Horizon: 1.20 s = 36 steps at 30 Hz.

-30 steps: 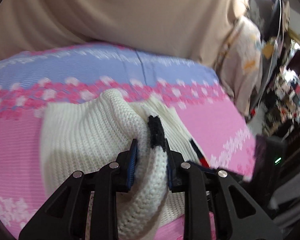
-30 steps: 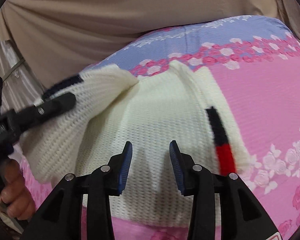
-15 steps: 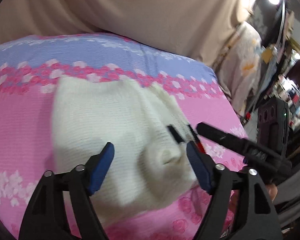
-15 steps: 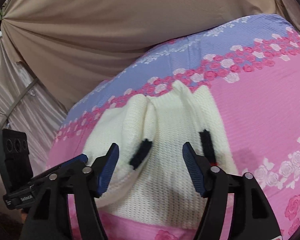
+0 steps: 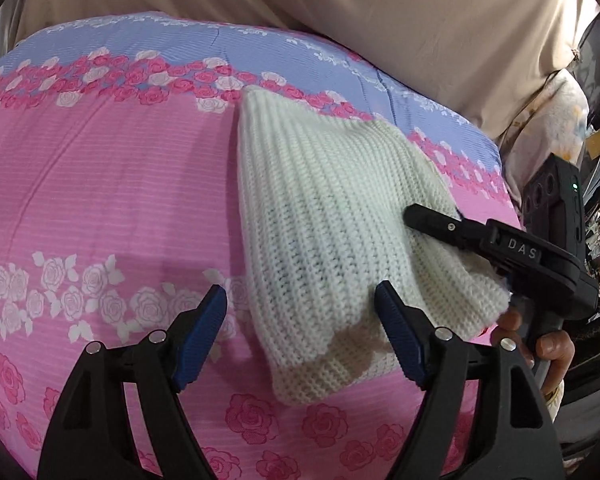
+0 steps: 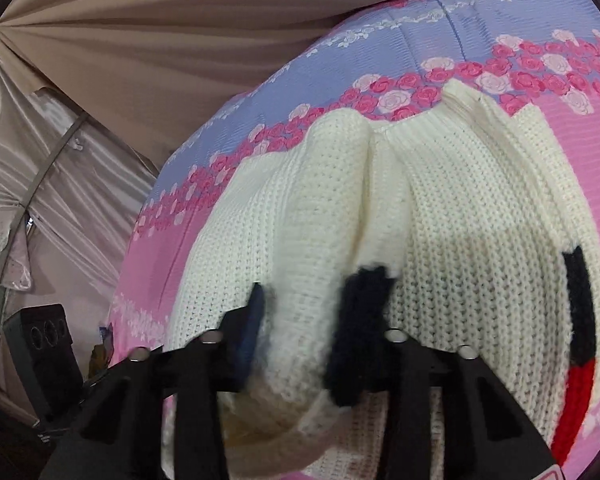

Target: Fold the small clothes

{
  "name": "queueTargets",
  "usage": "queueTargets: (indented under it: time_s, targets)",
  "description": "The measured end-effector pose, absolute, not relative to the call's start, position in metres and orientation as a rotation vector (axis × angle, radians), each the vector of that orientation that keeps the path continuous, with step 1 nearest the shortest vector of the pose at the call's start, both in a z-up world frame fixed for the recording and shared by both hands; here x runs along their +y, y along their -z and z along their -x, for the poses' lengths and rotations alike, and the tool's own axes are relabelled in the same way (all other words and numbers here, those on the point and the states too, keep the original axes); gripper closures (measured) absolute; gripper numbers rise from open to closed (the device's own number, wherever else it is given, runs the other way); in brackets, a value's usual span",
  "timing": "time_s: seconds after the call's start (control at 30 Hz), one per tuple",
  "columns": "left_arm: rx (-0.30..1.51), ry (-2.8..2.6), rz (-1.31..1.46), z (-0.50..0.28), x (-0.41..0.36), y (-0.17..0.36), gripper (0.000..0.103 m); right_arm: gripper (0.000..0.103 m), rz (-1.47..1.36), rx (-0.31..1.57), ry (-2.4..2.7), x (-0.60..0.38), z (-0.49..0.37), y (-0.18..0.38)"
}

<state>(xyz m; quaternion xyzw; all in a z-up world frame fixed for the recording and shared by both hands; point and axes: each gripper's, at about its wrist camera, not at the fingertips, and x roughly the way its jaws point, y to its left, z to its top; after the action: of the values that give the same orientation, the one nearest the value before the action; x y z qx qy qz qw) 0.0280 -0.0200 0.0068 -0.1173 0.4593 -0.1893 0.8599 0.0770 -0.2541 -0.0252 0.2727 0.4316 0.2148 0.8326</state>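
Cream knit sweater (image 5: 332,216) lies mid-frame on the pink floral bed (image 5: 100,184). Left tool (image 5: 300,332) spread wide, empty. Right tool (image 6: 300,320) pinches the dark-cuffed sleeve (image 6: 360,320); thick knit could slip, w/ fold springing open.

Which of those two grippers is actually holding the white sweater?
The right gripper: it is clamped on the white sweater at its dark-tipped cuff. The left gripper hangs open, empty.
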Motion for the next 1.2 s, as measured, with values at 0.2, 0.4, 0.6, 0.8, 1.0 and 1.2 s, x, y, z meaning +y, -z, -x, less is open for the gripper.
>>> queueTargets:
  time_s: [0.2,0.4,0.6,0.8,1.0,1.2]
  targets:
    - [0.88,0.447,0.226,-0.024,-0.028,-0.032,0.029,0.082,-0.553,0.711,-0.38,-0.309,-0.032,-0.01]
    - [0.919,0.513,0.183,-0.034,-0.069,-0.019,0.029,0.08,-0.659,0.871,-0.278,-0.345,-0.039,0.06]
    - [0.902,0.484,0.079,-0.033,-0.098,-0.011,0.029,0.062,-0.554,0.803,-0.164,-0.342,-0.017,0.026]
    - [0.923,0.461,0.07,-0.038,-0.099,0.001,0.025,0.046,-0.439,0.754,-0.206,-0.336,0.02,-0.002]
    - [0.931,0.459,0.072,-0.039,-0.101,0.005,0.024,0.05,-0.417,0.826,-0.24,-0.313,0.025,0.027]
    - [0.936,0.467,0.064,-0.034,-0.101,0.006,0.022,0.088,-0.554,0.732,-0.278,-0.343,0.038,0.018]
